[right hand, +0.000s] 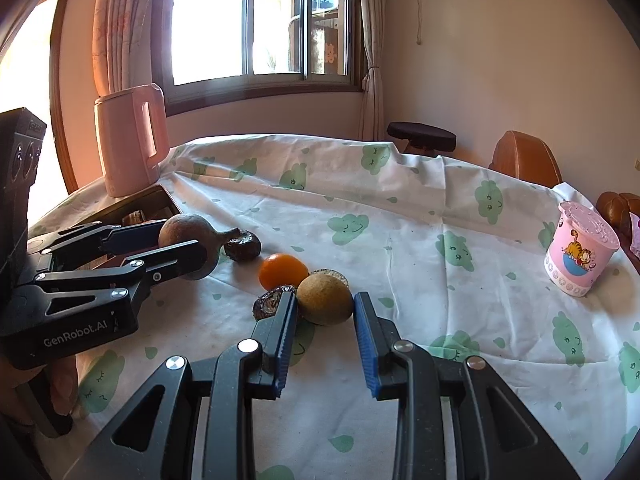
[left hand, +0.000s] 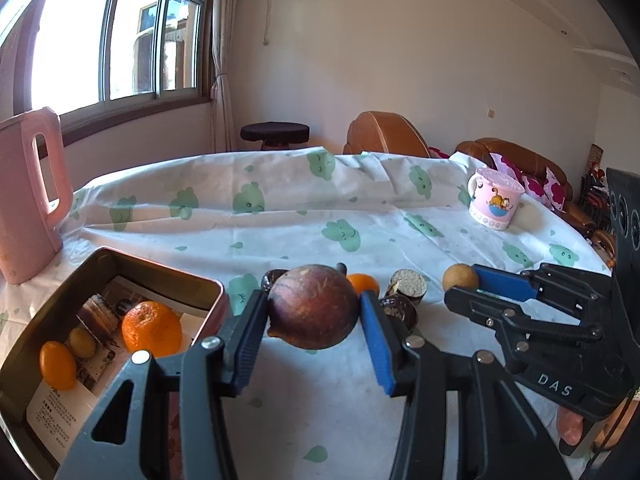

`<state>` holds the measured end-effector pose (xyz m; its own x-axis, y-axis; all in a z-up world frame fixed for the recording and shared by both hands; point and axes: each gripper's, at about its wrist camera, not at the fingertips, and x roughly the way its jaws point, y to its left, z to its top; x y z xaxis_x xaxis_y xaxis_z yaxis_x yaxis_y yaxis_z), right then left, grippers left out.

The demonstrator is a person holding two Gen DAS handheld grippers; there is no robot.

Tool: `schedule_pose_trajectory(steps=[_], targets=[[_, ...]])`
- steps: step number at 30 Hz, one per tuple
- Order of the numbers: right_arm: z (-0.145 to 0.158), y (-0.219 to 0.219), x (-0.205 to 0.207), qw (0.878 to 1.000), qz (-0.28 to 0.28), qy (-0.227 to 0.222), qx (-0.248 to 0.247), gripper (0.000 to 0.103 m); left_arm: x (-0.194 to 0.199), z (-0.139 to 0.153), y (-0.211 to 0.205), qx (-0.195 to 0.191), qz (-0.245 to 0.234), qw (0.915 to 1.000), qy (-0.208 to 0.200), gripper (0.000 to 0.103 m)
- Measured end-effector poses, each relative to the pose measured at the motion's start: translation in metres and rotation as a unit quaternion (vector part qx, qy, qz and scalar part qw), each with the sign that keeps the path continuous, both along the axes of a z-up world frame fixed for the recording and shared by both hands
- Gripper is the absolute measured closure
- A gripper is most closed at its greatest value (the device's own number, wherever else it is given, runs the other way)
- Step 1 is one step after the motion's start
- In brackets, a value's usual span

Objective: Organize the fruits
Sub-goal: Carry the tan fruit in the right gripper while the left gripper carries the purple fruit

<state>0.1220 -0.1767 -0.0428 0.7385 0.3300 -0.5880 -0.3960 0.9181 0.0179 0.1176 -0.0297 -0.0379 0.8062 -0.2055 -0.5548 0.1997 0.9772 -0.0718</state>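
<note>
My left gripper (left hand: 314, 304) is shut on a round brown fruit (left hand: 313, 307), held above the cloth just right of an open metal tin (left hand: 160, 268). The tin holds an orange (left hand: 151, 326), a smaller orange (left hand: 57, 365) and a small yellow fruit (left hand: 82, 342). My right gripper (right hand: 325, 300) is shut on a small tan fruit (right hand: 325, 299) low over the cloth. Beside it lie a small orange (right hand: 283, 271), dark wrinkled fruits (right hand: 242, 249) and a cut half (right hand: 332, 274). The left gripper (right hand: 184, 242) also shows at the left of the right wrist view.
A pink kettle (left hand: 28, 196) stands behind the tin at the table's left edge. A pink cartoon cup (right hand: 580, 254) sits far right. The table carries a white cloth with green clouds (right hand: 400, 240). Brown sofa (left hand: 384, 134) and a dark stool (left hand: 275, 134) lie beyond.
</note>
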Motion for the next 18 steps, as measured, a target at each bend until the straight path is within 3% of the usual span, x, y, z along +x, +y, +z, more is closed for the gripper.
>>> schedule_pose_trajectory(steps=[18], targets=[[0.007,-0.007,-0.009,0.999,-0.004,-0.032,0.020,0.072,-0.014,0.008,0.002,0.007,0.020,0.9989,-0.041,0.054]])
